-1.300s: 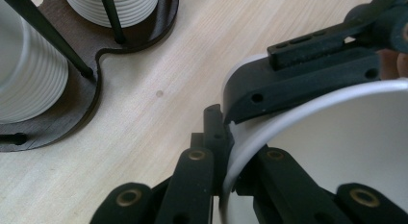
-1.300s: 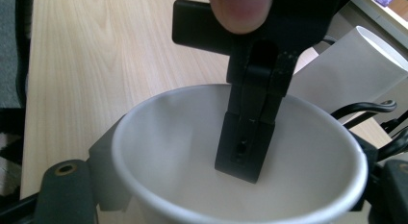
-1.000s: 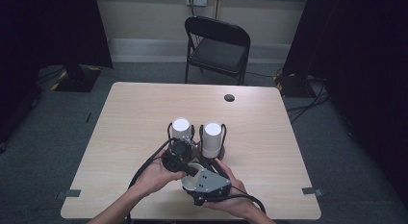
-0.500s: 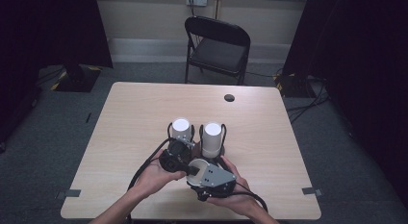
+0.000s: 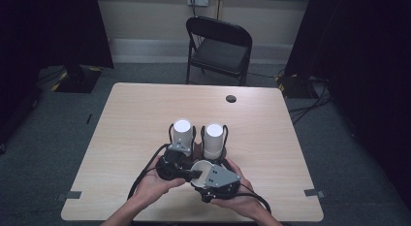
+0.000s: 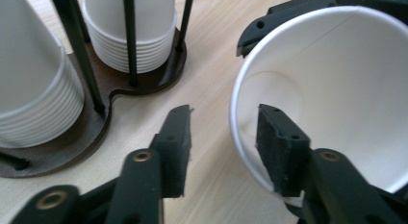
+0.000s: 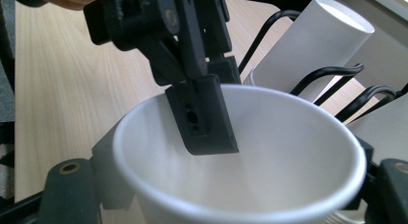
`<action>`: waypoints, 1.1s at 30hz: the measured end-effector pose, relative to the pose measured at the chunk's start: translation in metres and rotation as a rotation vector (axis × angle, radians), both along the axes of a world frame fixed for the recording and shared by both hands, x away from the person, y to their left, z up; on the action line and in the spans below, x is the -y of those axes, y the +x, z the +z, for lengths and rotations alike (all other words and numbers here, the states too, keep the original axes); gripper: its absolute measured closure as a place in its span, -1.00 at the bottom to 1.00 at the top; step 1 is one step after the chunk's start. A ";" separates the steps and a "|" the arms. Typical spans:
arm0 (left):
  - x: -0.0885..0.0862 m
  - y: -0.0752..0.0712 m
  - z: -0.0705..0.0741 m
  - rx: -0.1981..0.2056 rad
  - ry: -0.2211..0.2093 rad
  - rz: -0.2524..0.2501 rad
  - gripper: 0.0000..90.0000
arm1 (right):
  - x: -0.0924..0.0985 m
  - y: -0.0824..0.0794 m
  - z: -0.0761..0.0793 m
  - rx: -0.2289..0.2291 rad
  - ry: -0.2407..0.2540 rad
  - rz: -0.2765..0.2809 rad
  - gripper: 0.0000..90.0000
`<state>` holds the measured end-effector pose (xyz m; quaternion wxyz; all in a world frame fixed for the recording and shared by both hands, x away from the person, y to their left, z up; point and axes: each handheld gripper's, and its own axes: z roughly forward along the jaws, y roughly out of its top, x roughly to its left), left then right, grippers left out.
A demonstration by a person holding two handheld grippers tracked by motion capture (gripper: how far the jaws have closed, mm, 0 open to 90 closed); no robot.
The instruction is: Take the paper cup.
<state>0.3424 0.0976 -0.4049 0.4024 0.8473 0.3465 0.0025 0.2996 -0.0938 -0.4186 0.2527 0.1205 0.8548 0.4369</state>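
A single white paper cup (image 5: 202,169) is at the table's near middle, its mouth up, with my right gripper (image 5: 209,176) shut on its sides. In the right gripper view the cup (image 7: 269,171) sits between that gripper's jaws (image 7: 231,185). My left gripper (image 6: 223,118) straddles the cup's rim (image 6: 346,89): one pad (image 6: 281,142) is inside the cup and the other stands outside, clear of the wall. Its jaws have just been opening, with the rim between them. Two stacks of white cups (image 5: 182,134) (image 5: 213,138) stand upside down in a black wire holder (image 6: 144,82) just beyond.
The light wood table (image 5: 135,119) stretches bare behind the holder, with a dark round grommet (image 5: 231,98) near its far edge. A black folding chair (image 5: 220,46) stands beyond the table. Cables trail from both grippers over the near edge.
My left gripper's jaws have come apart around the cup's rim. The right hand with the cup has shifted slightly rightward; the stacks have not moved.
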 end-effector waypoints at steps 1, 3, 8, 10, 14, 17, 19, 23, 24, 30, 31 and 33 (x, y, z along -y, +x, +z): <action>-0.001 -0.001 -0.001 0.025 -0.002 0.010 0.17 | 0.000 0.000 -0.001 -0.001 -0.002 -0.001 -0.49; -0.004 -0.003 -0.002 0.054 -0.008 0.031 0.03 | 0.000 0.000 -0.001 -0.002 -0.004 -0.003 -0.49; -0.009 -0.008 -0.001 0.119 -0.036 0.084 -0.13 | 0.003 0.003 -0.002 -0.007 0.012 -0.023 -0.49; -0.010 -0.010 0.001 0.144 -0.029 0.081 -0.16 | 0.004 0.004 -0.002 -0.017 0.022 -0.026 -0.49; -0.015 -0.015 0.001 0.193 -0.078 0.099 -0.22 | 0.008 0.005 -0.002 -0.021 0.027 -0.039 -0.49; -0.022 -0.020 -0.001 0.208 -0.116 0.124 -0.28 | 0.010 0.005 -0.001 -0.030 0.031 -0.039 -0.49; -0.026 -0.021 0.001 0.232 -0.115 0.142 -0.29 | 0.011 0.006 -0.003 -0.032 0.030 -0.045 -0.49; -0.037 -0.024 0.003 0.256 -0.117 0.159 -0.32 | 0.012 0.007 -0.002 -0.042 0.035 -0.058 -0.49; -0.039 -0.024 0.002 0.256 -0.116 0.159 -0.32 | 0.013 0.007 -0.002 -0.048 0.038 -0.061 -0.49; -0.050 -0.028 -0.009 0.239 -0.109 0.184 -0.34 | 0.019 0.010 -0.005 -0.074 0.049 -0.090 -0.49; -0.050 -0.030 -0.011 0.245 -0.106 0.184 -0.36 | 0.019 0.011 -0.005 -0.073 0.051 -0.092 -0.49; -0.051 -0.033 -0.015 0.265 -0.111 0.166 -0.41 | 0.021 0.013 -0.006 -0.081 0.057 -0.102 -0.49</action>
